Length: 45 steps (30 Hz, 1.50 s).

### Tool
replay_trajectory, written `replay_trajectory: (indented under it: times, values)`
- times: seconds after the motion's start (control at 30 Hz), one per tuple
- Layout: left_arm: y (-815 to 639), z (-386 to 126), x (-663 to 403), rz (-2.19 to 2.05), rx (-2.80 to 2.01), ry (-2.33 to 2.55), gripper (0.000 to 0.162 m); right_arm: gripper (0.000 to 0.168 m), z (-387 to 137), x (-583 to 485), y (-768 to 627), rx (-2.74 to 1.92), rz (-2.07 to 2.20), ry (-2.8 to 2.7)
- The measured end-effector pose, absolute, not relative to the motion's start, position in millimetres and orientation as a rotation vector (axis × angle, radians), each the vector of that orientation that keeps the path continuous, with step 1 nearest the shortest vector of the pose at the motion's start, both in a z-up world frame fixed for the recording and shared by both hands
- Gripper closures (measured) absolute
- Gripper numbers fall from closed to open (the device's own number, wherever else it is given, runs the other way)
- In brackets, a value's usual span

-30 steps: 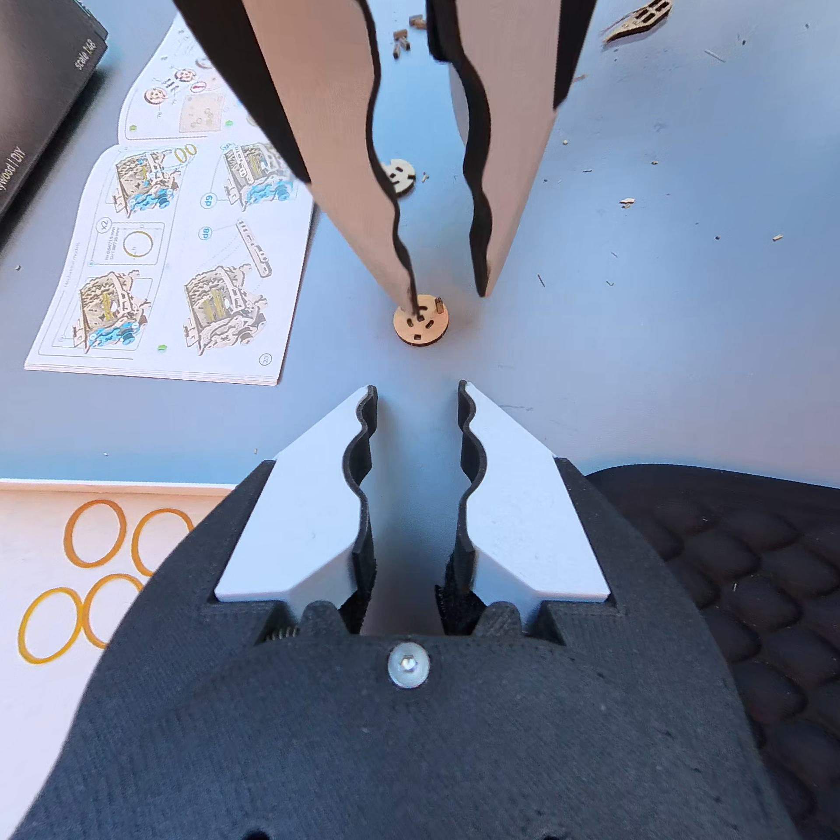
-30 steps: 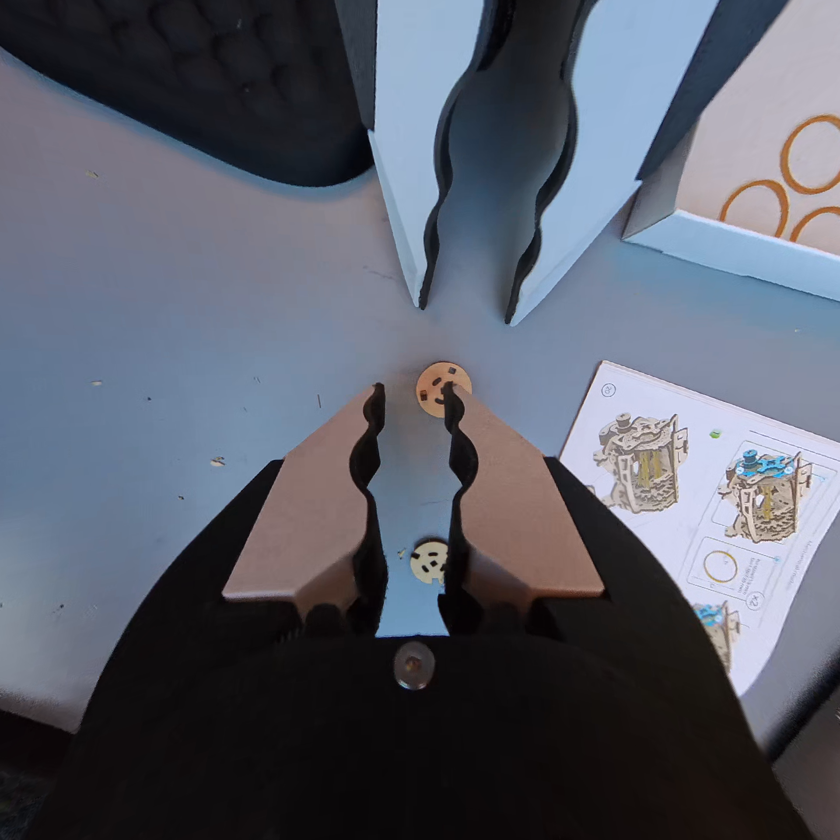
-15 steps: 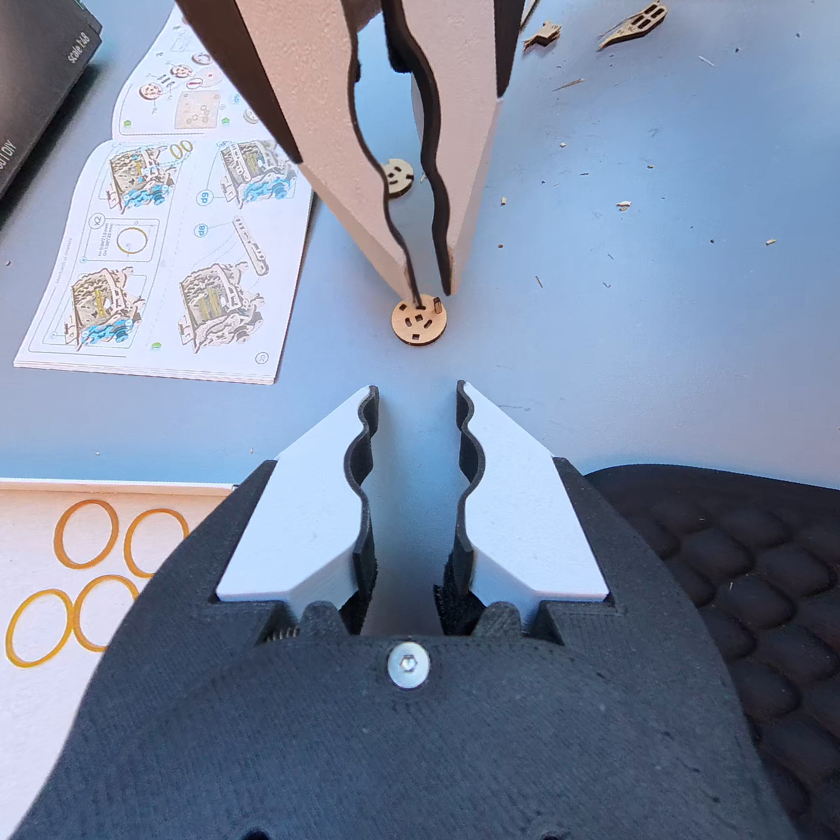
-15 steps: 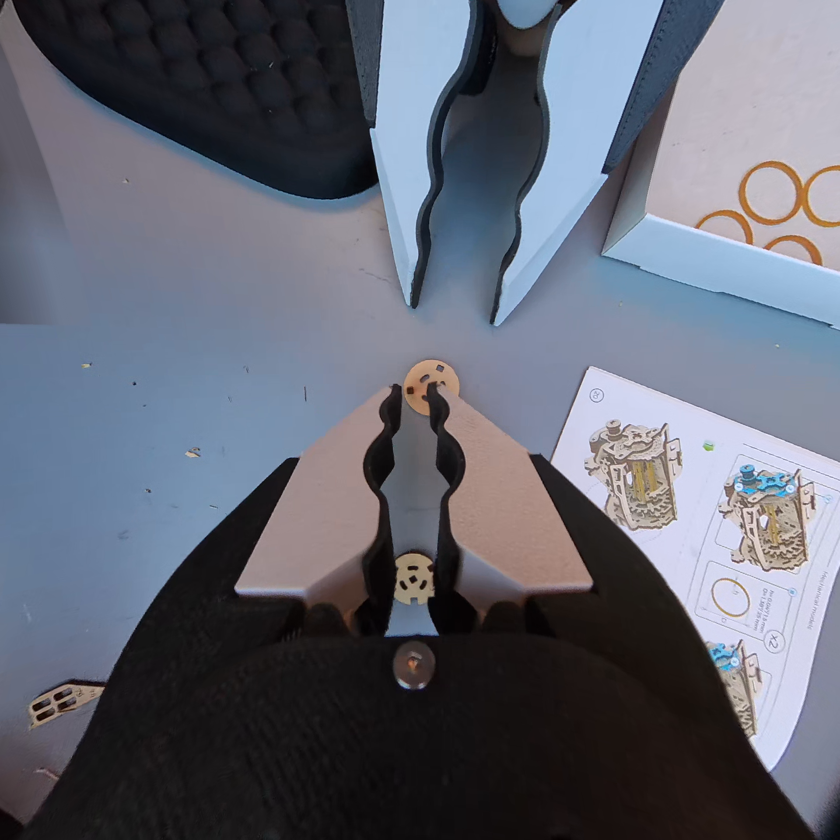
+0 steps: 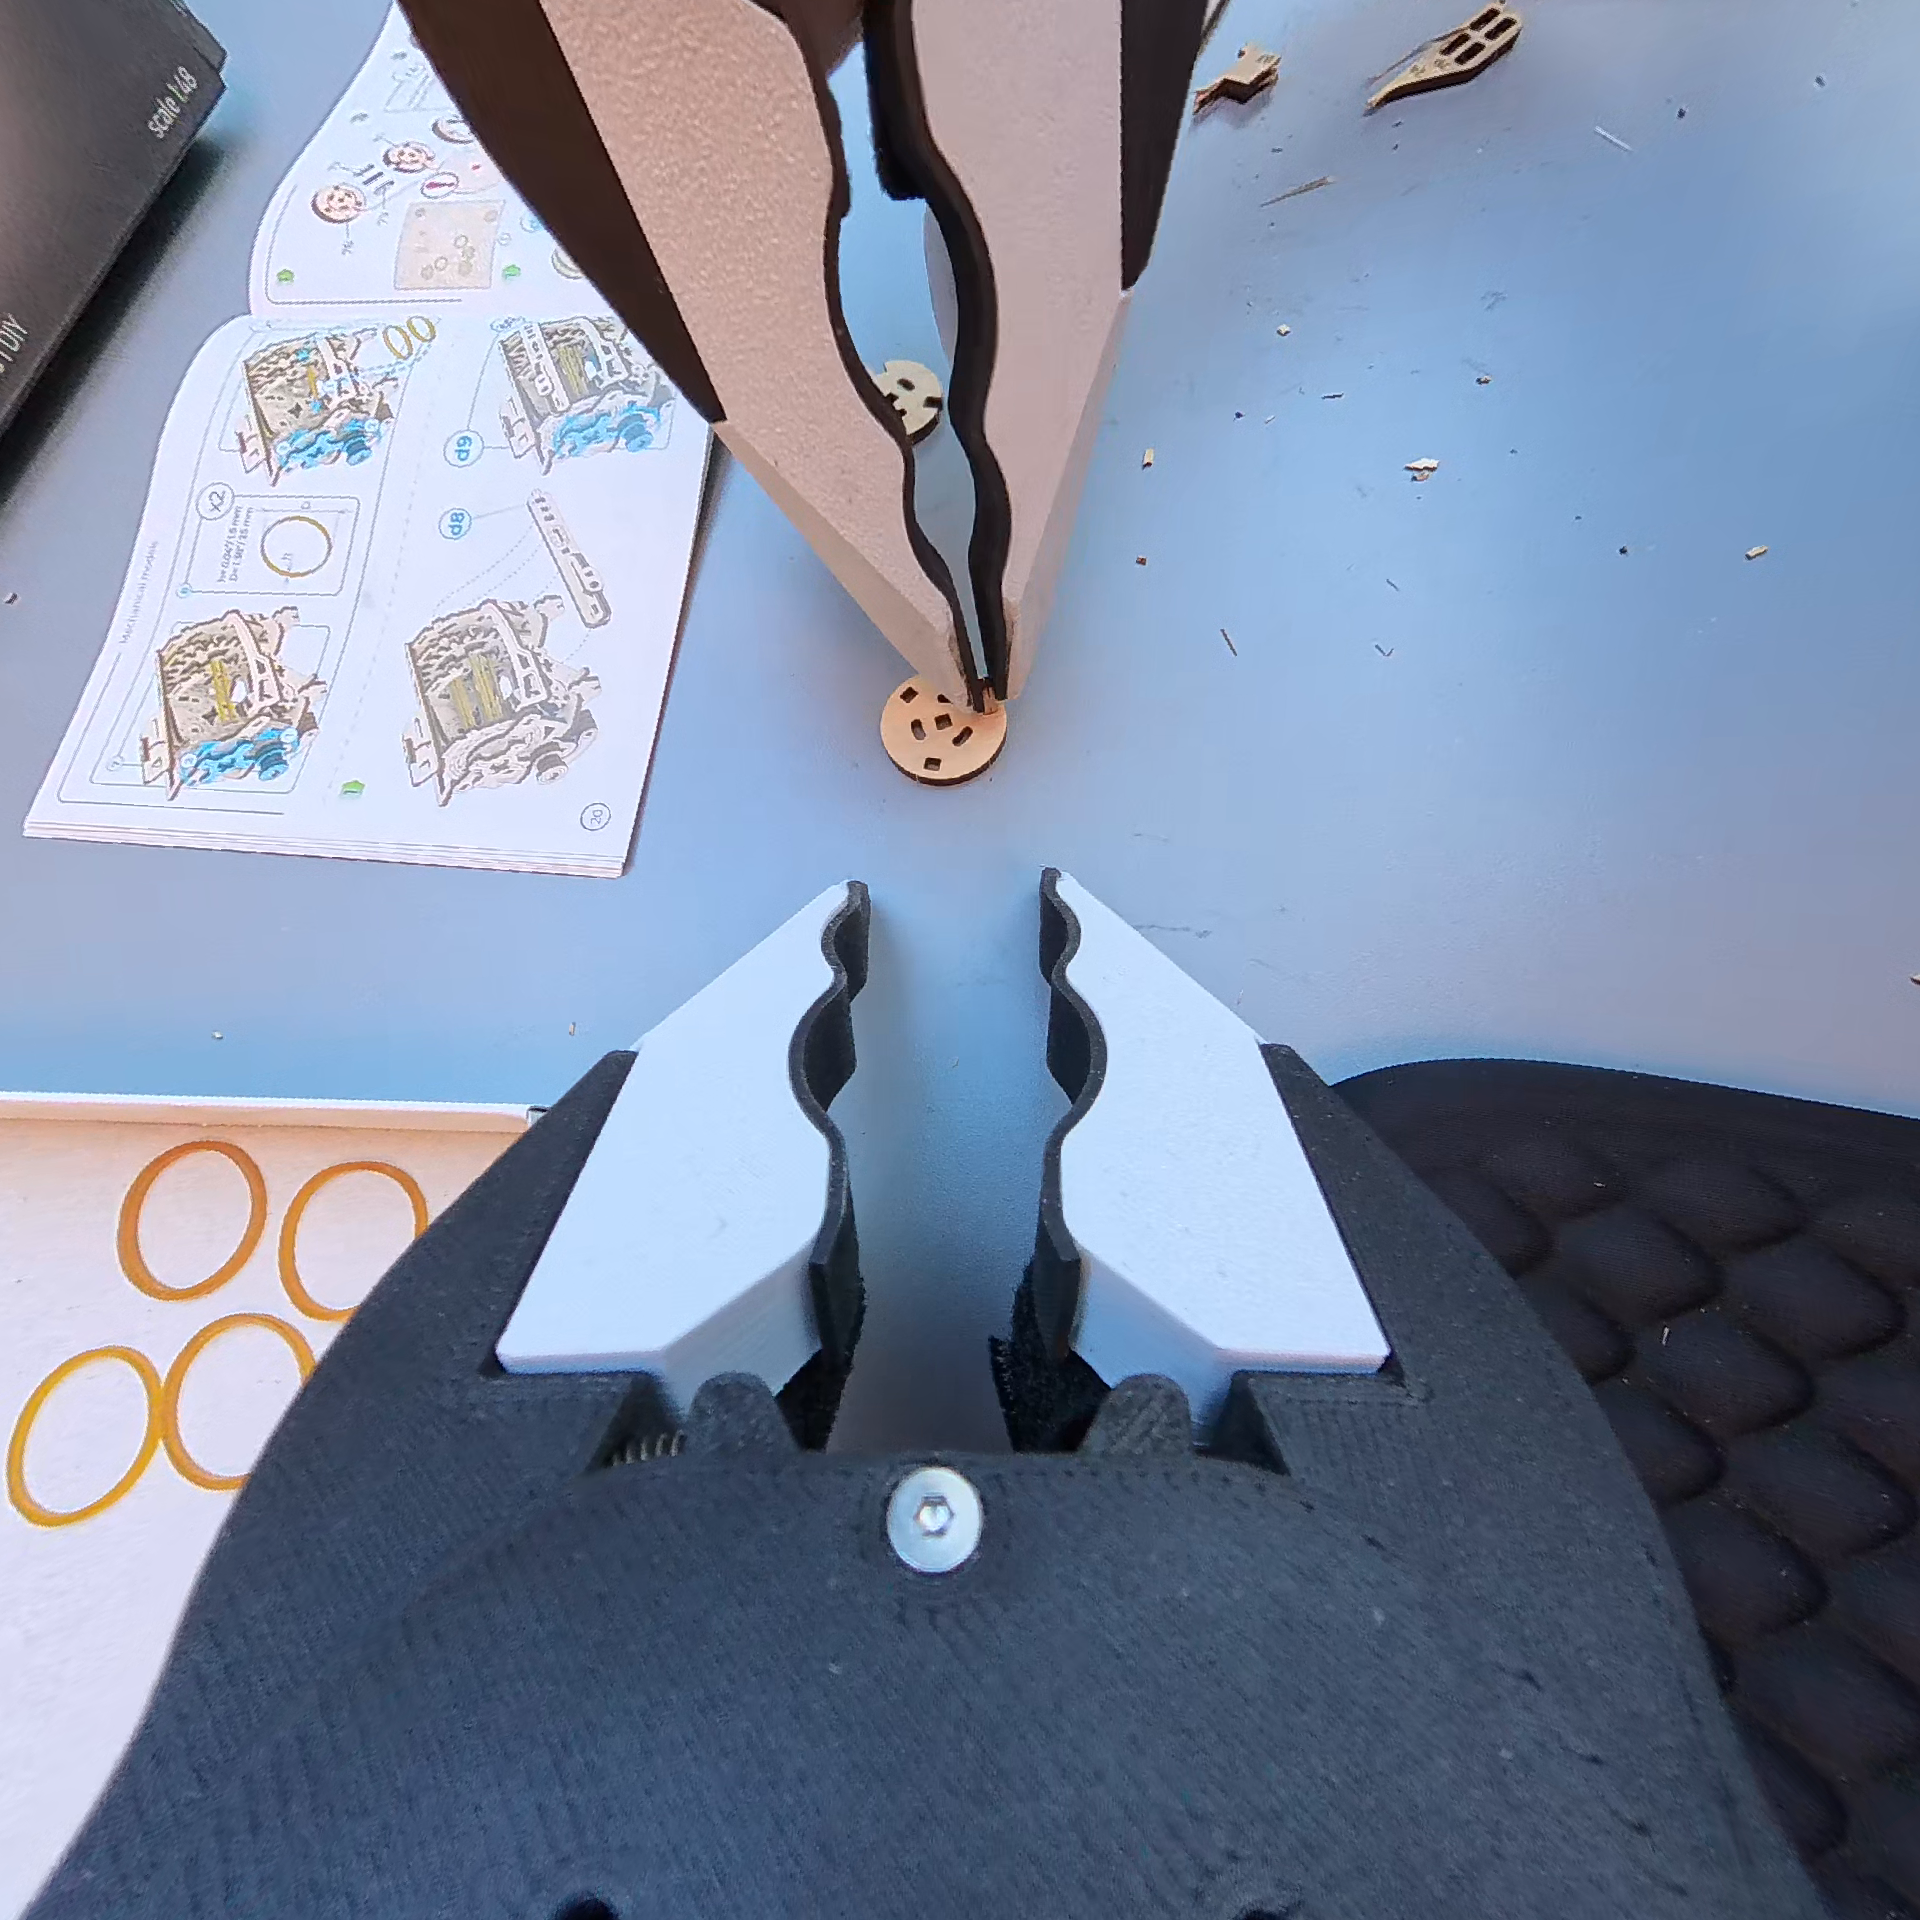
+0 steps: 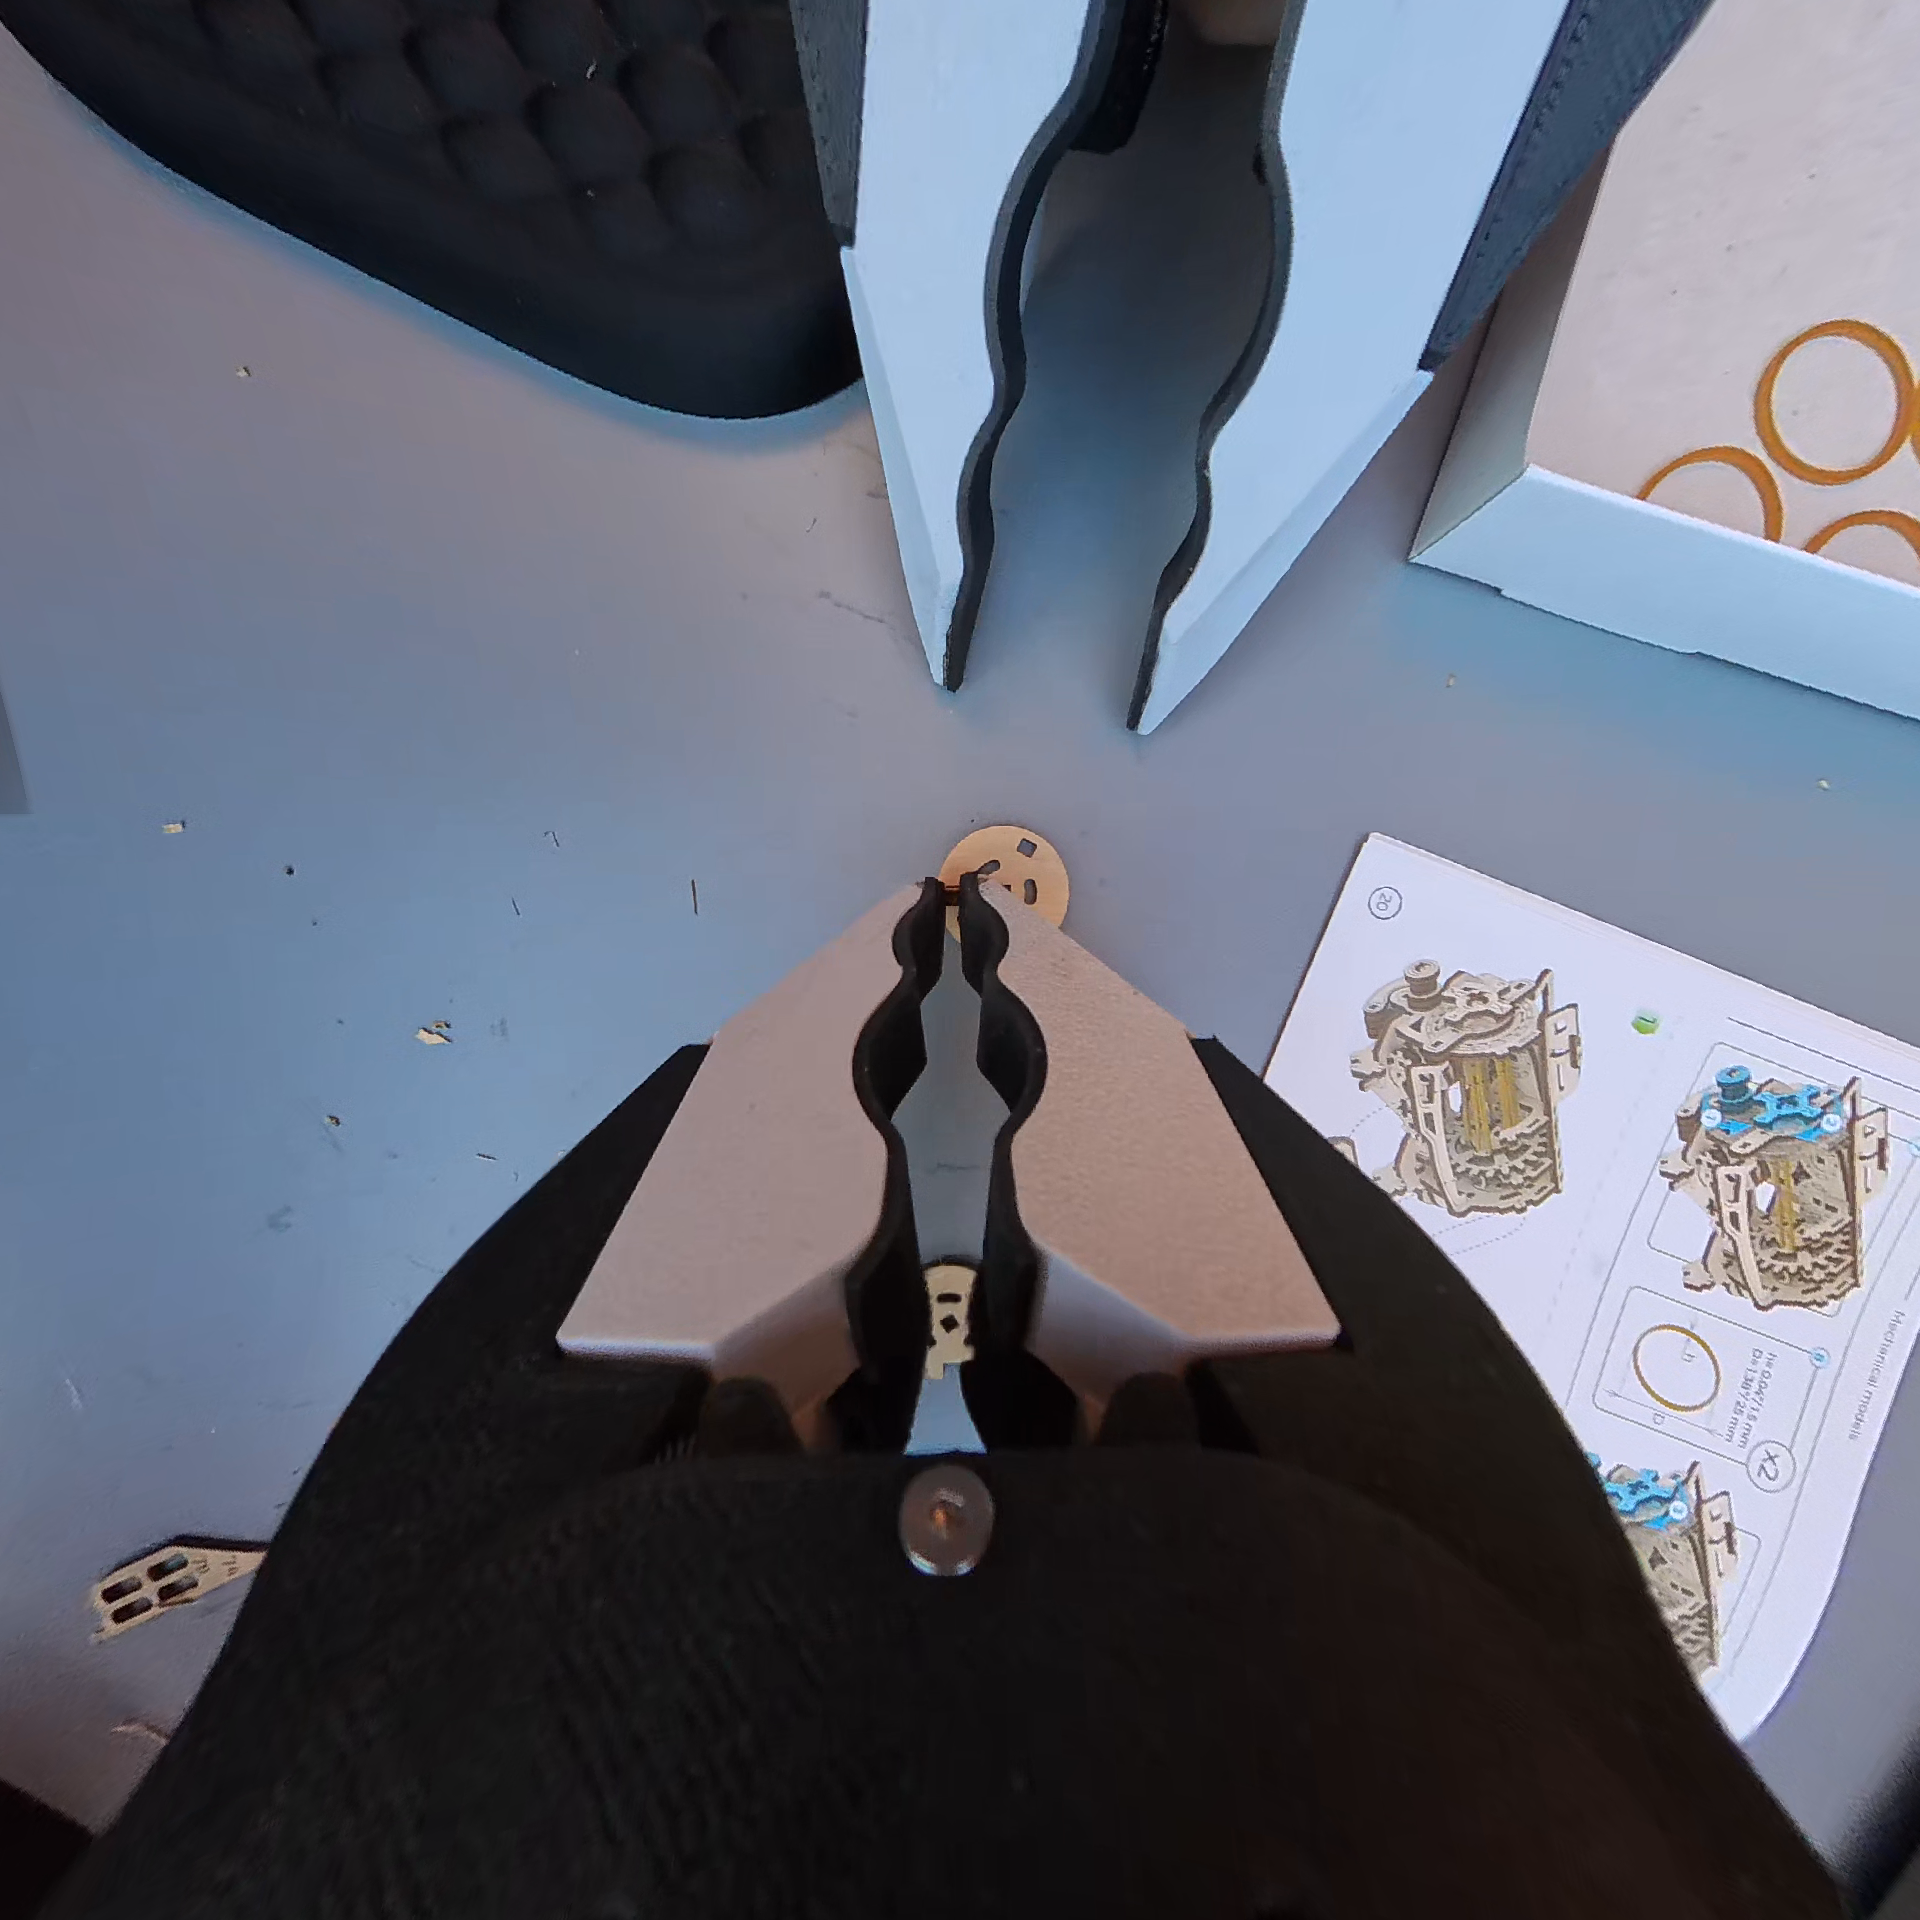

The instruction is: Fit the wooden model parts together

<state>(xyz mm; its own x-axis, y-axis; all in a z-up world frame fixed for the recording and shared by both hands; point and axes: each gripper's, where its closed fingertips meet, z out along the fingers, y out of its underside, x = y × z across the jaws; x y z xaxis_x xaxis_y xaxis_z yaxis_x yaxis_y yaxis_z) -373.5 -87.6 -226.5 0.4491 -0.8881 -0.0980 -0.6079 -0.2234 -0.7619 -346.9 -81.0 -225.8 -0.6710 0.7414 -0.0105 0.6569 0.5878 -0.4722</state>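
Round wooden disc [image 5: 942, 732], slotted, lies flat; right gripper [image 6: 953, 886] pinches its peg, left gripper [image 5: 951, 894] spread.

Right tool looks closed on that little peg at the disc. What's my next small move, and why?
Probably lift the right tool gently, straight up, to test the hold. Its jaws stand nearly shut on a small dark peg upright at the edge of the wooden disc, which lies flat on the table. The left tool is open and apart, free to steady the disc.
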Motion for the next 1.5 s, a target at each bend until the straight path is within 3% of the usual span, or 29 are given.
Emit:
replay_trajectory:
  times: [0.37,0.97,1.07,1.5]
  values:
    - [-87,-226,-374,-0.465,-1.939,1.254,0.130,0.167,-227,-345,-80,-1.132,0.374,-2.807]
    - [-87,-227,-374,-0.467,-1.942,1.249,0.129,0.166,-224,-345,-83,-1.066,0.535,-2.715]
    - [-87,-227,-374,-0.474,-1.945,1.246,0.130,0.157,-216,-344,-82,-1.066,0.542,-2.706]
    - [-88,-227,-374,-0.480,-1.949,1.243,0.130,0.159,-223,-340,-81,-0.808,0.073,-2.896]
